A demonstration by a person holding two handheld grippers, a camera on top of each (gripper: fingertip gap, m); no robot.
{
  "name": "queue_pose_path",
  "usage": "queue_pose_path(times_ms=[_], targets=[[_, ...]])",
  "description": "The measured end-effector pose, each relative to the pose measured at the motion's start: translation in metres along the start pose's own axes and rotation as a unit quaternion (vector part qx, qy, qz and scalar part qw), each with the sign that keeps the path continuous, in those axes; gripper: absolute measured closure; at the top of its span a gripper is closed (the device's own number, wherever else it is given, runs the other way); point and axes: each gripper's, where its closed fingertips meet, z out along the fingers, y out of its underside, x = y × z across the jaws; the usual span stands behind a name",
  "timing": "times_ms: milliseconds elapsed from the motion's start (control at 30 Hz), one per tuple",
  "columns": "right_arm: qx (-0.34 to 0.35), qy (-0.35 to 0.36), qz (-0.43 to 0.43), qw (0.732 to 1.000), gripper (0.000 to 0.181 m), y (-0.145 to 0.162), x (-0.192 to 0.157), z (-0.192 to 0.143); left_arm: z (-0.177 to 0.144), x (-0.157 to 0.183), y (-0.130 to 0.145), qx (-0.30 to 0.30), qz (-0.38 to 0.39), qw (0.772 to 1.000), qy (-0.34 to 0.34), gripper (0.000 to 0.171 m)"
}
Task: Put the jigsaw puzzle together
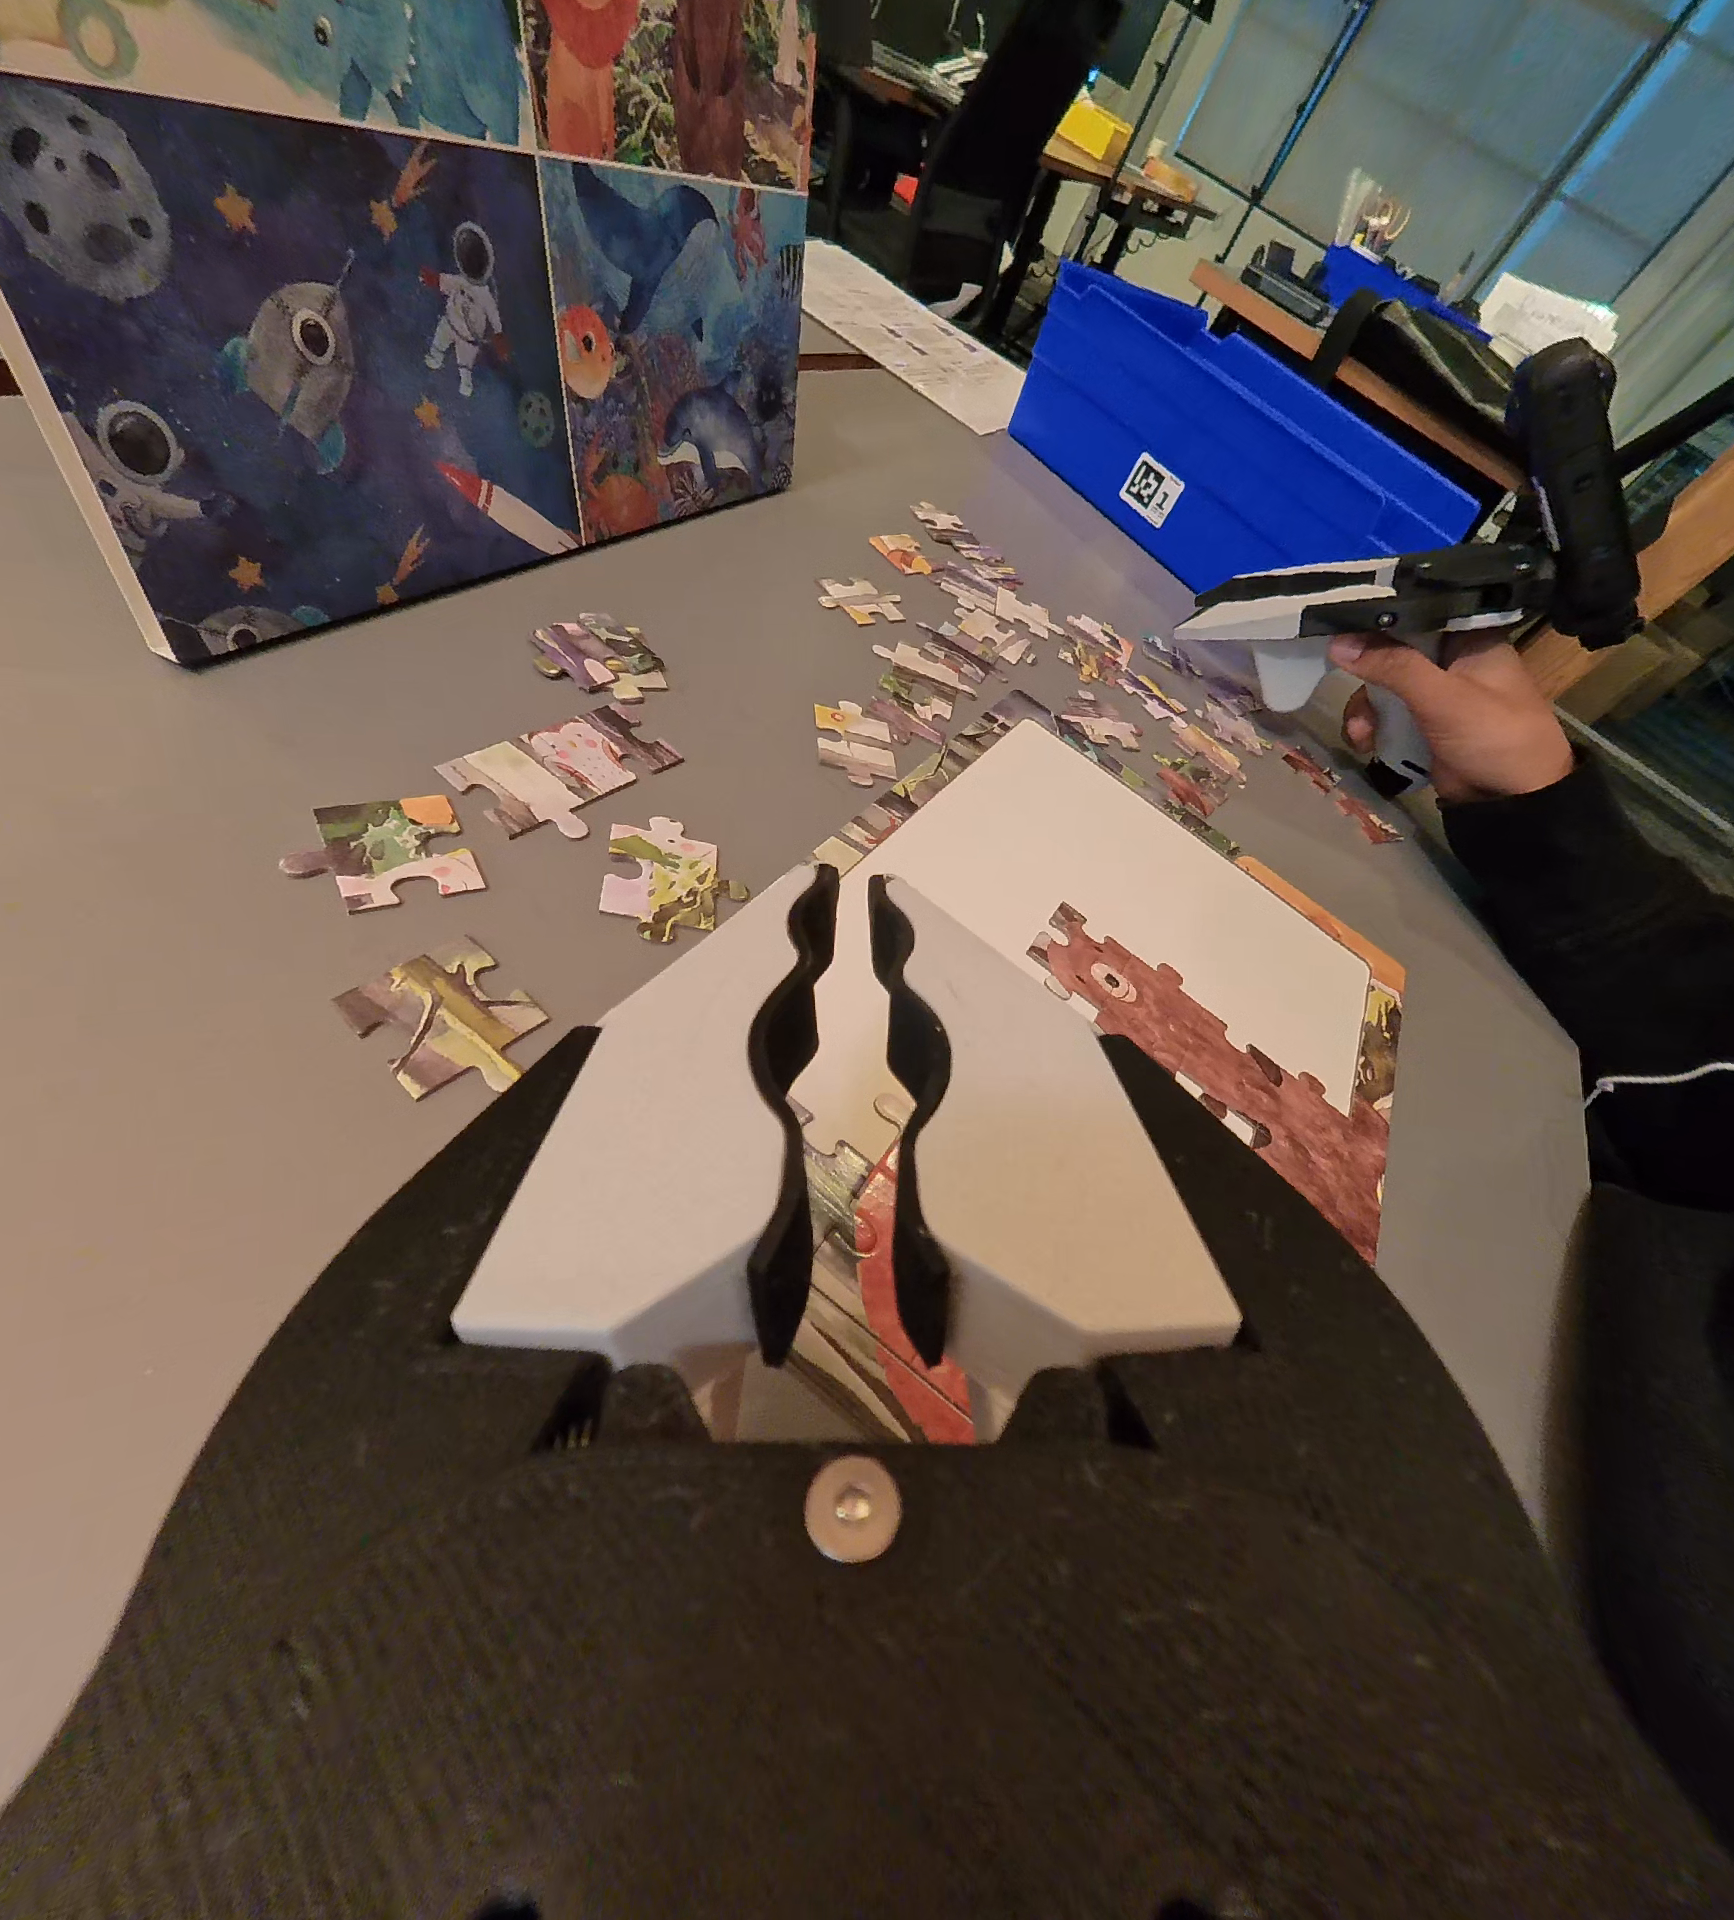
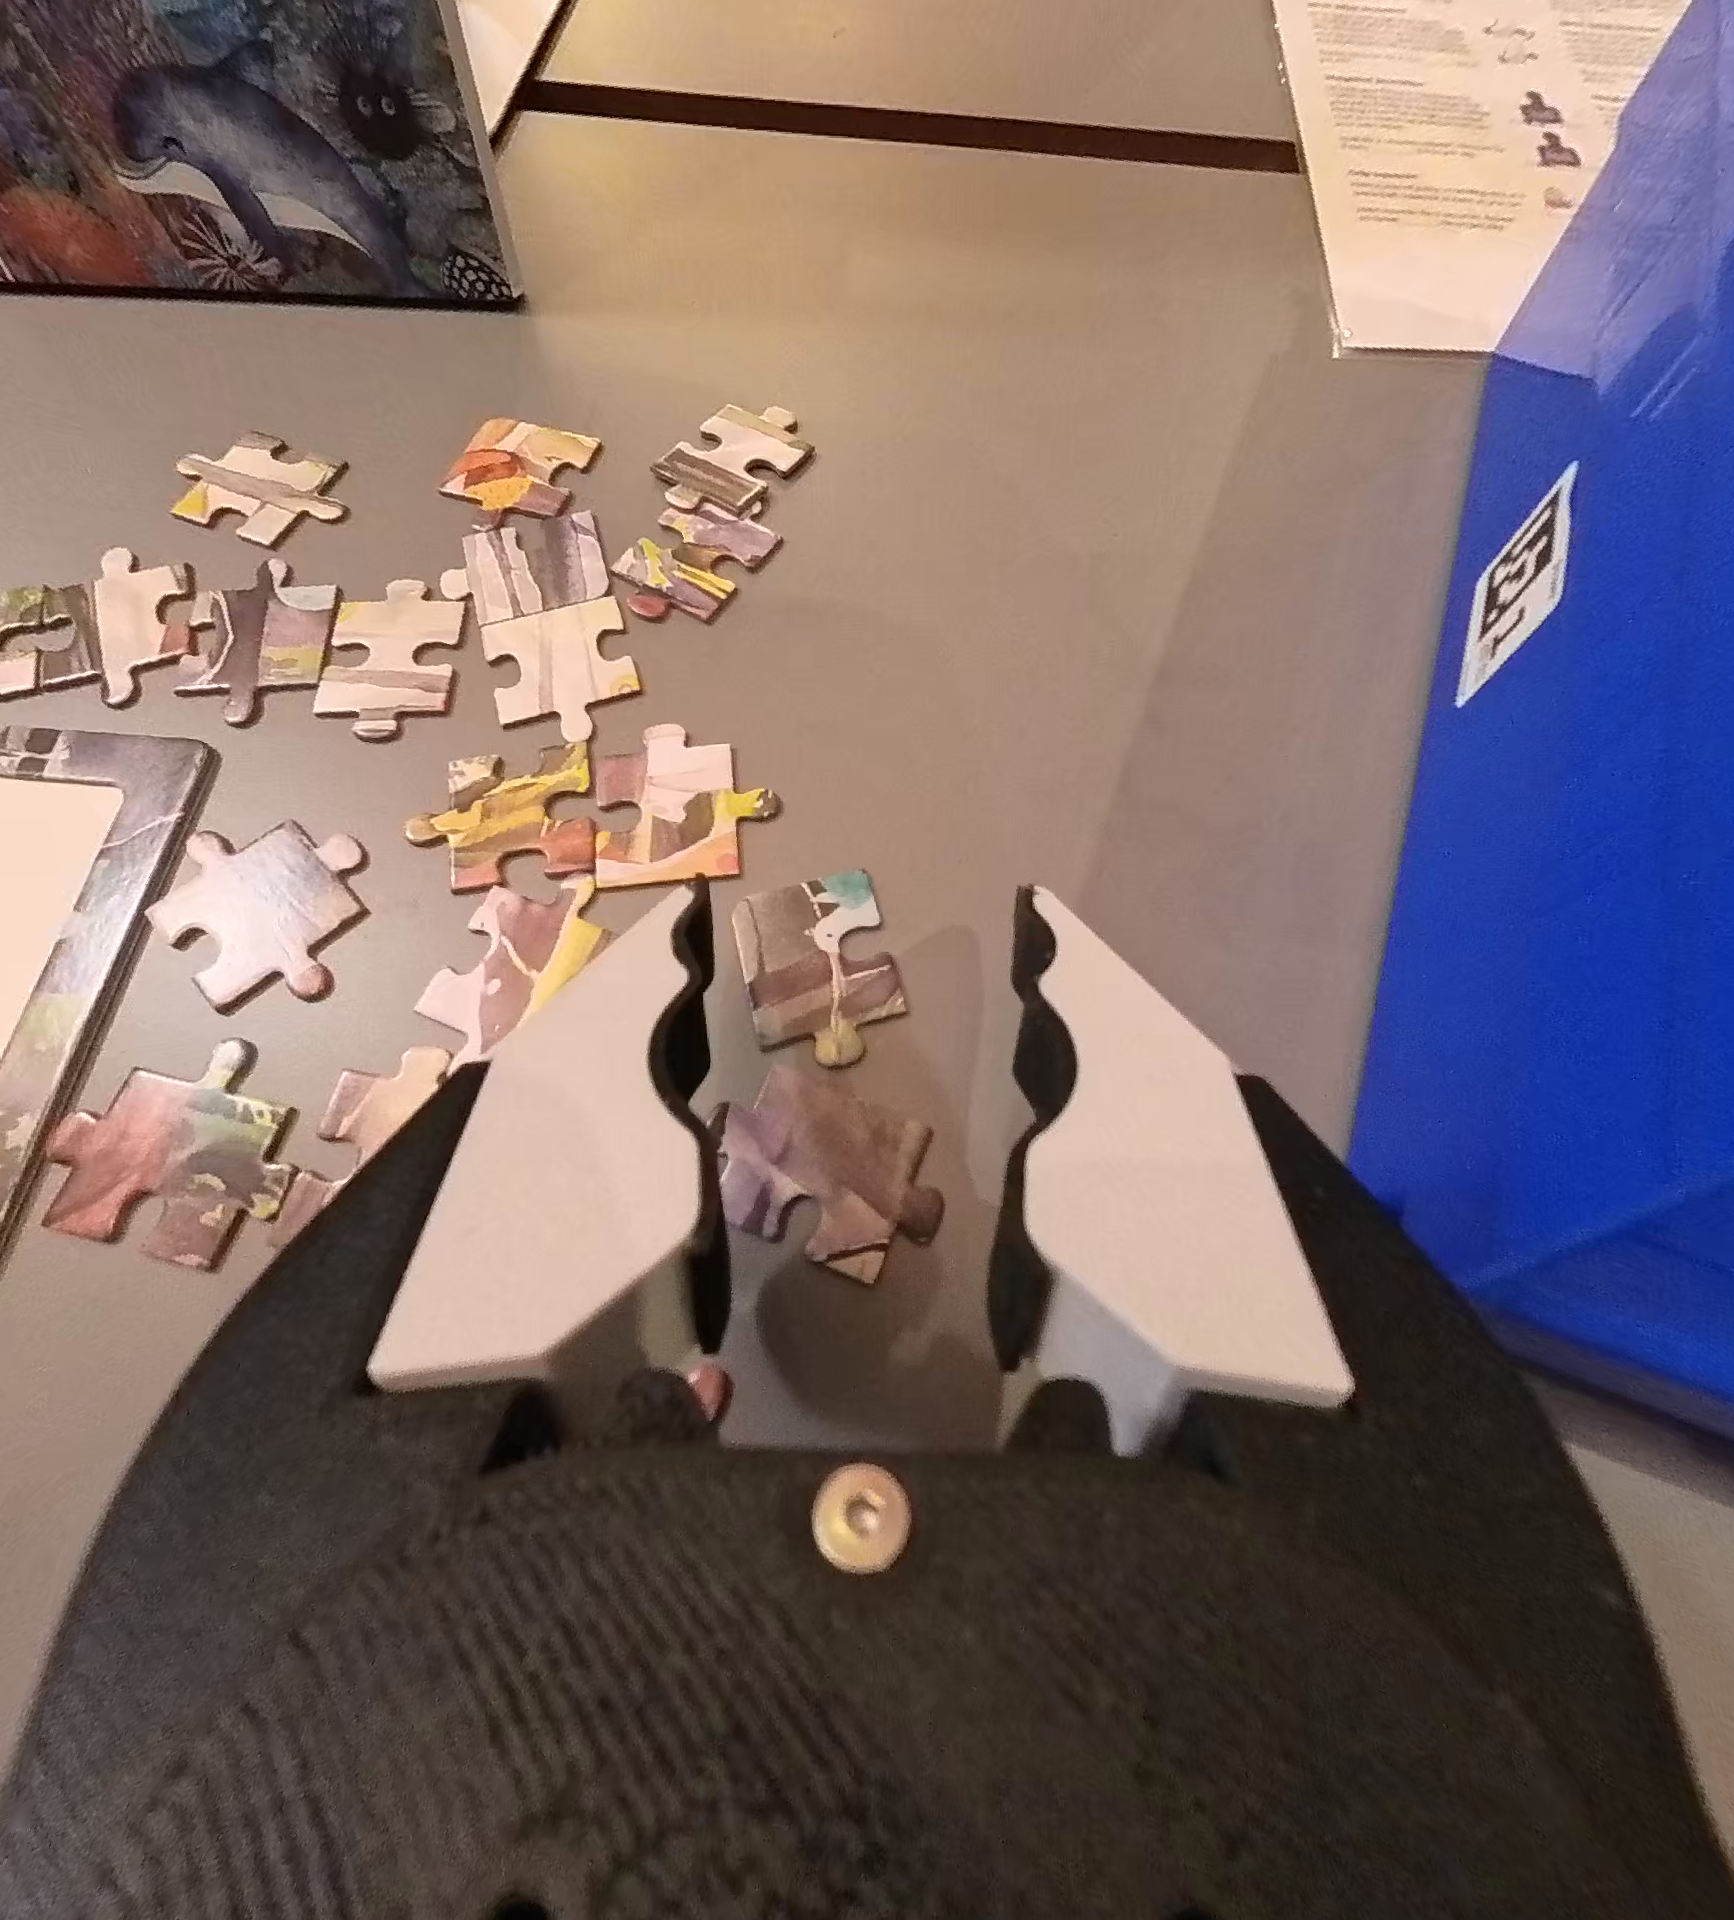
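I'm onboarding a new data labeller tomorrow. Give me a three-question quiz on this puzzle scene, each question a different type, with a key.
1. True or false: the right tool is shut on a puzzle piece.
2. Multiple choice: the blue bin stands (A) on the puzzle tray, (B) beside the loose pieces, (C) on top of the puzzle box.
3. Fill in: the assembled patch in the puzzle tray shows a brown ____.

Key: 1 false, it hangs open over two loose pieces; 2 B; 3 bear.
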Motion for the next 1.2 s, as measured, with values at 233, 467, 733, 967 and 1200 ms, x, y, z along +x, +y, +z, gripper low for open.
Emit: queue_pose_path(times_ms=[233, 467, 733, 967, 1200], targets=[[0.000, -0.002, 0.000, 1.000, 0.124, 0.000, -0.001, 0.001, 0.000, 0.000, 0.000, 0.000, -0.002, 1.000, 0.001, 0.167], [0.000, -0.003, -0.002, 1.000, 0.125, 0.000, -0.001, 0.001, 0.001, 0.000, 0.000, -0.001, -0.002, 1.000, 0.003, 0.167], [0.004, -0.005, -0.007, 1.000, 0.125, -0.002, -0.003, 0.001, 0.001, 0.001, 0.001, -0.001, -0.003, 1.000, 0.005, 0.166], [0.015, -0.005, -0.005, 1.000, 0.126, -0.006, -0.002, -0.002, 0.001, 0.001, 0.001, -0.001, -0.002, 1.000, 0.005, 0.166], [0.044, -0.011, -0.021, 0.999, 0.127, -0.015, -0.009, -0.008, 0.002, 0.003, 0.001, -0.002, -0.001, 1.000, 0.008, 0.166]])
